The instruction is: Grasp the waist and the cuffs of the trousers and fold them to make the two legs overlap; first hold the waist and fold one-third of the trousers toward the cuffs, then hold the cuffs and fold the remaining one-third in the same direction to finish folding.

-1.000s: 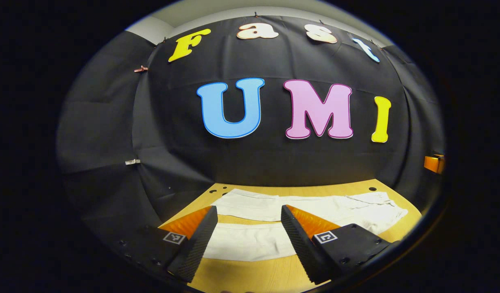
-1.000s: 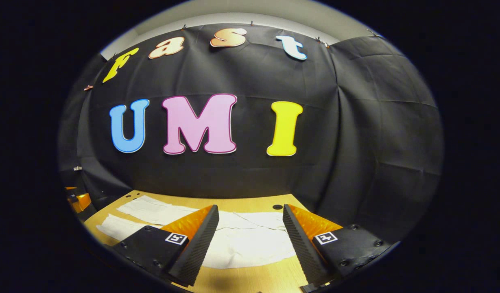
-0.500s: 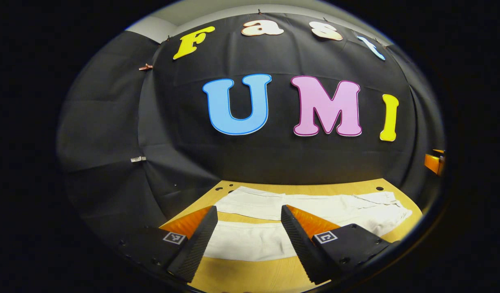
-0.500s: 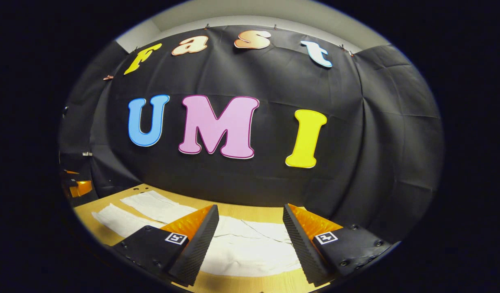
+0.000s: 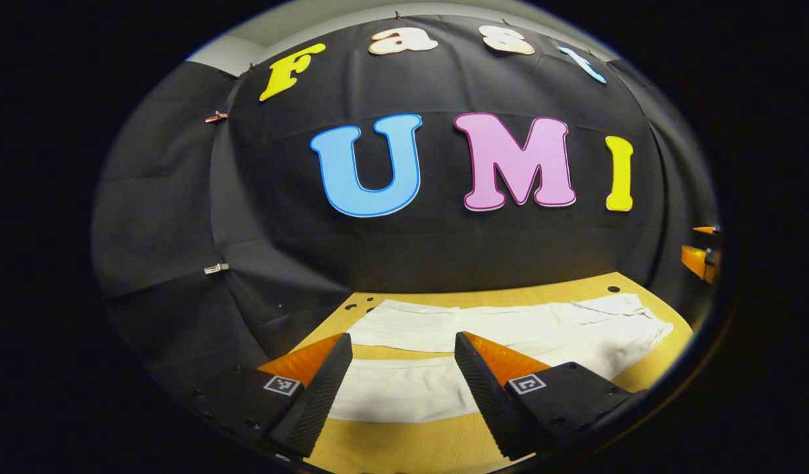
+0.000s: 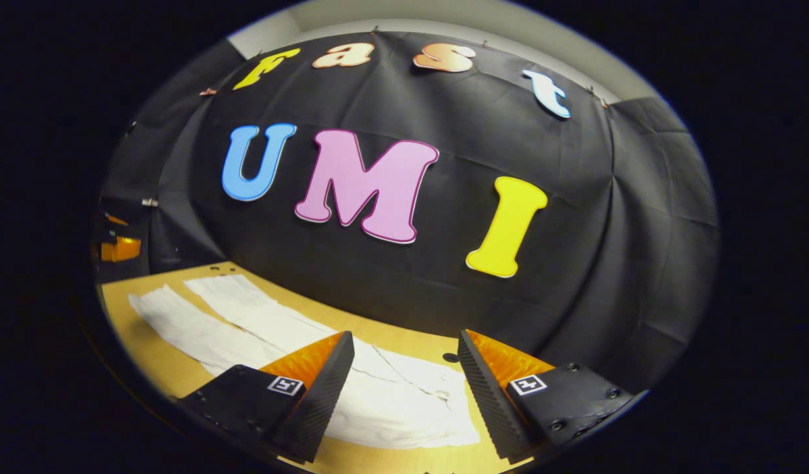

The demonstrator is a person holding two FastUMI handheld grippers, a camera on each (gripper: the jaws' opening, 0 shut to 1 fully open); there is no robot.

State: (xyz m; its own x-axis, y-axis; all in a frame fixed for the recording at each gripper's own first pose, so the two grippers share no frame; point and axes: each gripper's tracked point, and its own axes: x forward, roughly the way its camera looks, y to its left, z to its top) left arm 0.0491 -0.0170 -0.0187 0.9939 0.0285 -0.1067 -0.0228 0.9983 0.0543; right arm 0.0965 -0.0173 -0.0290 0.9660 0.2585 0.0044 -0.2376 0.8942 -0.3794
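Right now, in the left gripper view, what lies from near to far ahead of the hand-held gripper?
Left hand-held gripper → bare table → near trouser leg → strip of table → far trouser leg → more table → black cloth wall.

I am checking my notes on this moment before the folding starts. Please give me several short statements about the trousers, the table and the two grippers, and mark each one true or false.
1. The trousers lie flat on the wooden table. True.
2. The left gripper is shut on a trouser leg. False: it is open and holds nothing.
3. The two legs already overlap. False: they lie side by side with table showing between them.
4. The right gripper is open near the waist end. True.
5. The trousers are dark blue. False: they are white.
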